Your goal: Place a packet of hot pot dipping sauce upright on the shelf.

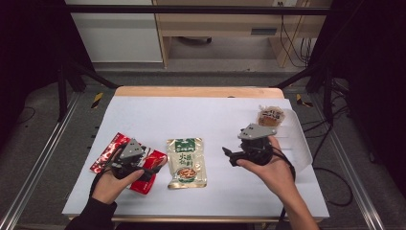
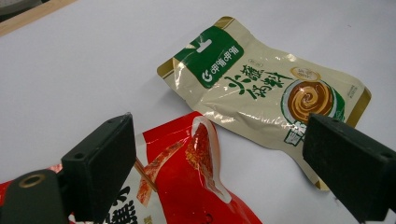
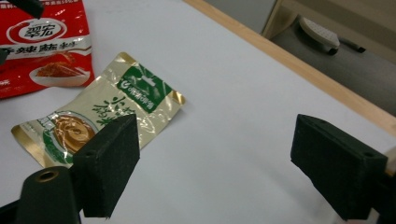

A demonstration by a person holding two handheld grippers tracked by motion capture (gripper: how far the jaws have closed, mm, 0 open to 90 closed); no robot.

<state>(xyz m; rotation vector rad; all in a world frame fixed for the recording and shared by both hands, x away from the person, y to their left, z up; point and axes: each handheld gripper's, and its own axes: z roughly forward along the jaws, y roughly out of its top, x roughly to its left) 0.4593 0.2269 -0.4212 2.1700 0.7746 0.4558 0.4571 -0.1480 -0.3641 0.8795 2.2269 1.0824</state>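
Note:
A gold and green sauce packet lies flat in the middle of the white table cover. Left of it lies a red snack packet. My left gripper hovers over the red packet's right end, its jaws wide apart and open, not pressing on it. My right gripper is to the right of the gold packet and points toward it. It is open, with bare table between its jaws.
A small brown snack packet lies at the back right of the table. The wooden table edge runs along the far side, with floor, cables and furniture beyond. Black frame posts stand at both sides.

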